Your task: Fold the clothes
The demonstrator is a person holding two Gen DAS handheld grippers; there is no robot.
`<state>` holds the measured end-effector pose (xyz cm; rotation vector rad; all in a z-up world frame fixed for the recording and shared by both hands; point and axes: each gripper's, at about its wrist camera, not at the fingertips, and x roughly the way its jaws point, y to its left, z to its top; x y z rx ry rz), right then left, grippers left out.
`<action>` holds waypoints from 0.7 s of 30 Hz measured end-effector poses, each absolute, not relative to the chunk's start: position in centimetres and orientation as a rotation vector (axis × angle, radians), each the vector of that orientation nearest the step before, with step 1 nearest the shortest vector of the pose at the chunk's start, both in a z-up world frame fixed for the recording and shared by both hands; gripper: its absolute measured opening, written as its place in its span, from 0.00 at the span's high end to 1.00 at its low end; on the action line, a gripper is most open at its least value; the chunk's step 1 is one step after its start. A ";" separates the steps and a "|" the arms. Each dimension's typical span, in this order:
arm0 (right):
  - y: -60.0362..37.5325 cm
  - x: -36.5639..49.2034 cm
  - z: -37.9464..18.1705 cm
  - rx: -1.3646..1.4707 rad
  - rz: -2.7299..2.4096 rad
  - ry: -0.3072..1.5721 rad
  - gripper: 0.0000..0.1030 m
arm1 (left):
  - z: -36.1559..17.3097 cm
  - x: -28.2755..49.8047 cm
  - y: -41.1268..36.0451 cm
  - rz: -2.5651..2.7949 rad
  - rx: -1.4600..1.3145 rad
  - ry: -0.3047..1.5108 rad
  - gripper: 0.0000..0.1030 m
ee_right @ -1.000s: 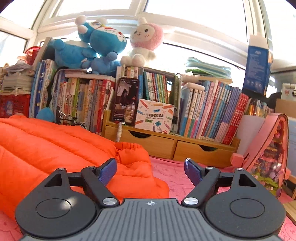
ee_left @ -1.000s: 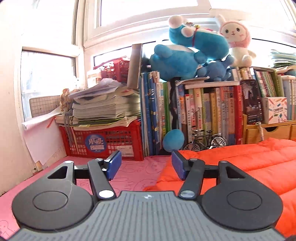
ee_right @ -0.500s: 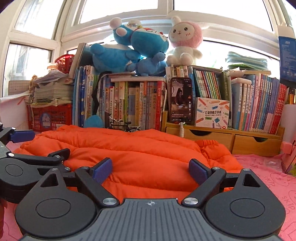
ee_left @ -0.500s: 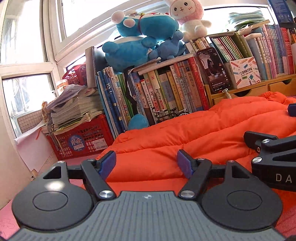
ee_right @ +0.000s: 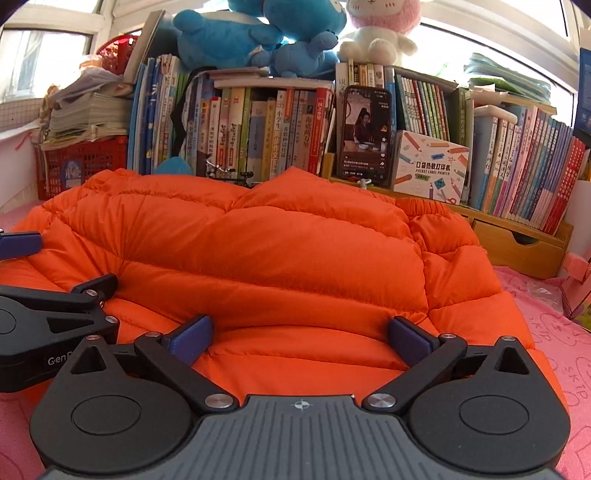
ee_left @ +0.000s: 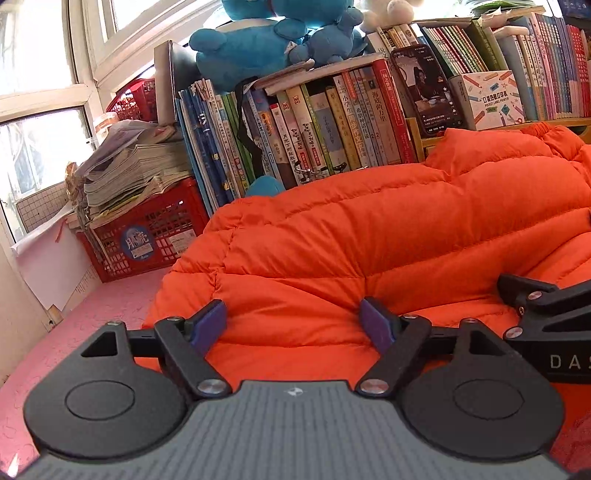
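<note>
- Orange puffer jacket [ee_right: 280,258]: lies on the pink mat [ee_left: 96,317] directly ahead of both grippers. Its long axis runs left to right across both views, parallel to the row of books behind it. An elastic-gathered end [ee_right: 424,206] shows at the far right; which part of the garment this is cannot be told.
- Left gripper [ee_left: 295,325]: jaws spread wide, the purple pads [ee_left: 208,325] standing over the jacket's near edge with the padded fabric bulging between them; nothing is clamped.
- Right gripper [ee_right: 299,338]: likewise wide apart, poised at the near edge, just beside the left gripper, whose black body enters its view at the lower left. No fabric is gripped.
- Behind the jacket: a row of upright books [ee_right: 258,129], a phone [ee_right: 365,133] propped with its screen lit, a printed box [ee_right: 428,166] beside it, and wooden drawers [ee_right: 517,236] at the right. Blue plush toys [ee_right: 258,37] and a pink-and-white plush [ee_right: 380,29] sit on top of the books.
- Left flank: a red crate [ee_left: 147,236] bearing a stack of papers [ee_left: 125,166], near the jacket's left end.
- Open room: bare mat shows to the left of the jacket in the left wrist view and to its right [ee_right: 546,332] in the right wrist view; the far side is closed off by books and drawers.
</note>
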<state>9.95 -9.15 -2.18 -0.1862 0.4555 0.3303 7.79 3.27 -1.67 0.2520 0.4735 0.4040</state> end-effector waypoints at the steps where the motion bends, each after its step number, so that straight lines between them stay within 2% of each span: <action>1: -9.1 10.0 -2.2 -0.187 0.330 0.461 0.00 | -1.7 7.9 3.3 0.401 0.250 0.481 0.22; 13: -9.2 10.5 -2.1 -0.180 0.336 0.514 0.00 | -1.1 7.9 4.4 0.361 0.172 0.535 0.21; 16: -9.9 9.0 -0.5 -0.059 0.331 0.481 0.02 | -0.4 7.5 4.7 0.348 0.134 0.546 0.21; 21: -8.4 9.0 -1.6 -0.209 0.284 0.506 0.03 | -1.1 7.9 5.0 0.330 0.153 0.559 0.17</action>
